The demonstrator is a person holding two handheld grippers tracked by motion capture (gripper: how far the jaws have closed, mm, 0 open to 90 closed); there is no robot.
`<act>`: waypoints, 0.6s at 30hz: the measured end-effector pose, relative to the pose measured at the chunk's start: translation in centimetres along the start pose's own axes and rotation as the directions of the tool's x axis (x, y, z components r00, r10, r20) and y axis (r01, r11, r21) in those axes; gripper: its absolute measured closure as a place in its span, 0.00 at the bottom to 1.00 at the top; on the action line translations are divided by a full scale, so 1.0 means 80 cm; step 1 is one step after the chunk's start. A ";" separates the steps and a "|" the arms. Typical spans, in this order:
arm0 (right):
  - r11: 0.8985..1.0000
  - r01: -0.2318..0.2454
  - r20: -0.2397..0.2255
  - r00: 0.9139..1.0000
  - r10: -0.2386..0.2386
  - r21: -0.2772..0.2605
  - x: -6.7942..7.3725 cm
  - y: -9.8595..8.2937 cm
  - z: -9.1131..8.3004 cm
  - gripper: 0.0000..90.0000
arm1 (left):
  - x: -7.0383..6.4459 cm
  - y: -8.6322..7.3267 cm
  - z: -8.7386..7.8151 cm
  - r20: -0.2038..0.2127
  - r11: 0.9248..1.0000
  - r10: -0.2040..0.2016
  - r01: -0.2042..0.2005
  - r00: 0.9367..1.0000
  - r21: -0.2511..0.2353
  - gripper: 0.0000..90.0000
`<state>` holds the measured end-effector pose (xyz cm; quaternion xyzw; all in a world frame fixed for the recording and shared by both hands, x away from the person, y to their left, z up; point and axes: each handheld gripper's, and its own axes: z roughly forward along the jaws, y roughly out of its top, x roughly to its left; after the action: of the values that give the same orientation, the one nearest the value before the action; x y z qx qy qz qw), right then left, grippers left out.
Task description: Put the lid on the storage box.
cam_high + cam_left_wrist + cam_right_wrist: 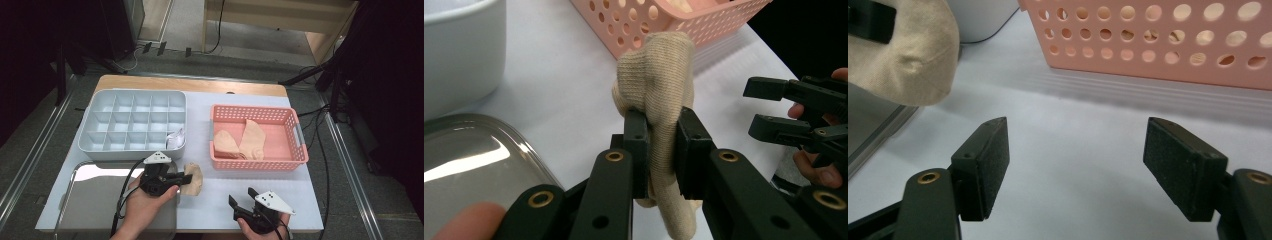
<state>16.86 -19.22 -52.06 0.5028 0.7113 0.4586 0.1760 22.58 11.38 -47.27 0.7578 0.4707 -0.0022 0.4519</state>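
Pink basket (295, 150) w/ 2 socks (240, 142) — L gripper (186, 177) clamps sock (194, 180).

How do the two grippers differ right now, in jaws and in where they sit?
The left gripper is clamped on a beige sock; the right gripper has its jaws wide apart with nothing between them. The left sits by the metal tray, the right nearer the table's front edge, below the pink basket. Both are black and hand-held.

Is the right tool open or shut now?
Open: the right tool has a wide gap between its jaws, with only white table between them.
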 end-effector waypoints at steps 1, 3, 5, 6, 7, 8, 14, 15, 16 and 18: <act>1.000 0.004 0.000 1.000 -0.004 -0.003 -0.001 0.000 0.000 0.30 | 0.000 0.001 -0.001 0.002 1.000 -0.003 0.003 1.000 -0.002 0.88; 1.000 0.003 0.001 1.000 -0.003 -0.004 -0.001 0.000 0.000 0.30 | 0.000 0.001 -0.003 -0.005 1.000 0.002 -0.002 1.000 -0.006 0.88; 1.000 0.002 0.002 1.000 -0.002 -0.004 -0.001 0.000 0.000 0.30 | 0.000 0.002 -0.005 -0.002 1.000 -0.003 0.003 1.000 -0.011 0.88; 1.000 0.002 0.003 1.000 -0.002 -0.003 -0.001 0.000 0.000 0.30 | 0.001 0.003 -0.006 -0.001 1.000 -0.002 0.002 1.000 -0.012 0.88; 1.000 0.003 0.002 1.000 -0.003 -0.004 -0.001 0.000 0.000 0.30 | 0.001 0.003 -0.006 -0.001 1.000 -0.002 0.002 1.000 -0.012 0.88; 1.000 0.001 0.004 1.000 -0.001 -0.001 -0.001 0.000 0.000 0.30 | 0.001 0.003 -0.009 -0.002 1.000 -0.004 0.004 1.000 -0.020 0.88; 1.000 0.001 0.003 1.000 -0.001 0.000 -0.001 -0.001 0.001 0.30 | 0.006 0.008 -0.019 -0.014 0.999 -0.006 0.005 1.000 -0.046 0.88; 1.000 0.001 0.004 1.000 -0.001 0.001 -0.001 -0.001 0.001 0.30 | 0.007 0.008 -0.022 -0.019 0.999 -0.006 0.005 1.000 -0.048 0.88; 1.000 0.004 0.003 1.000 -0.004 -0.001 -0.001 -0.001 0.001 0.30 | 0.007 0.008 -0.022 -0.019 0.999 -0.006 0.005 1.000 -0.048 0.88; 1.000 0.005 0.002 1.000 -0.005 0.000 -0.002 -0.001 0.001 0.30 | 0.009 0.010 -0.026 -0.026 0.998 -0.008 0.006 1.000 -0.061 0.88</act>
<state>16.93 -19.31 -52.18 0.5015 0.7123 0.4576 0.1782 22.64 13.20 -45.78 0.7420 0.4790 0.0203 0.4687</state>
